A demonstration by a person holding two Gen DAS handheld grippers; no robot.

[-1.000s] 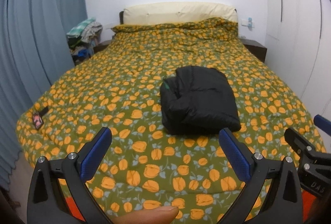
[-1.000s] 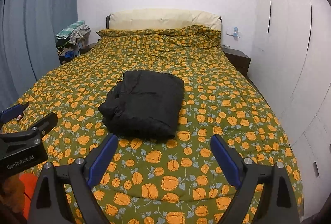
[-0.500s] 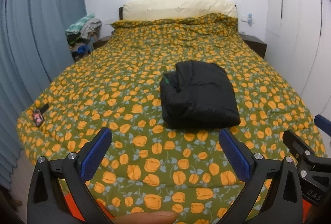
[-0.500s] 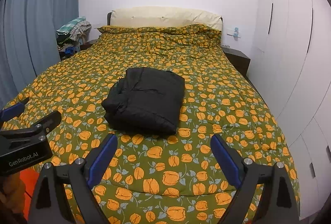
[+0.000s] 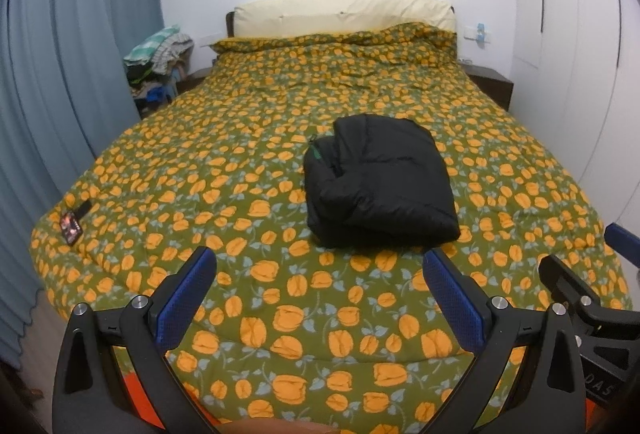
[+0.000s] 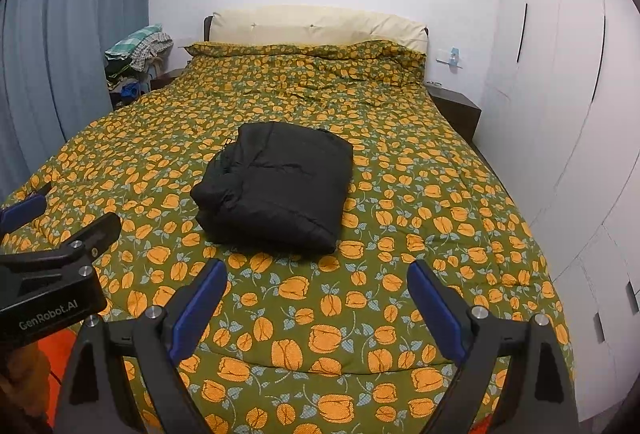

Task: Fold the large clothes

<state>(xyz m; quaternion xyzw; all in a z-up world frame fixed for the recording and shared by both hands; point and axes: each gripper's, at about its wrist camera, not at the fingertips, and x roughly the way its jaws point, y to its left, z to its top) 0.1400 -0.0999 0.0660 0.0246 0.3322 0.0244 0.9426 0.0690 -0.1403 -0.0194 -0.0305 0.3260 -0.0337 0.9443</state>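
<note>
A black padded jacket (image 5: 380, 177) lies folded into a compact rectangle in the middle of the bed; it also shows in the right wrist view (image 6: 276, 185). My left gripper (image 5: 318, 274) is open and empty, held above the foot of the bed, short of the jacket. My right gripper (image 6: 318, 284) is open and empty too, beside the left one and also short of the jacket. Each gripper appears at the edge of the other's view.
The bed has a green quilt with orange flowers (image 5: 248, 201) and a cream headboard (image 5: 344, 9). Blue curtains (image 5: 60, 73) hang on the left, a pile of clothes (image 5: 158, 57) sits by the far left corner, nightstands flank the bed, and white wardrobe doors (image 6: 560, 93) stand on the right.
Both grippers have drawn back and risen a little from the bed, so the jacket looks slightly farther away. The jacket has not moved. Both stay open.
</note>
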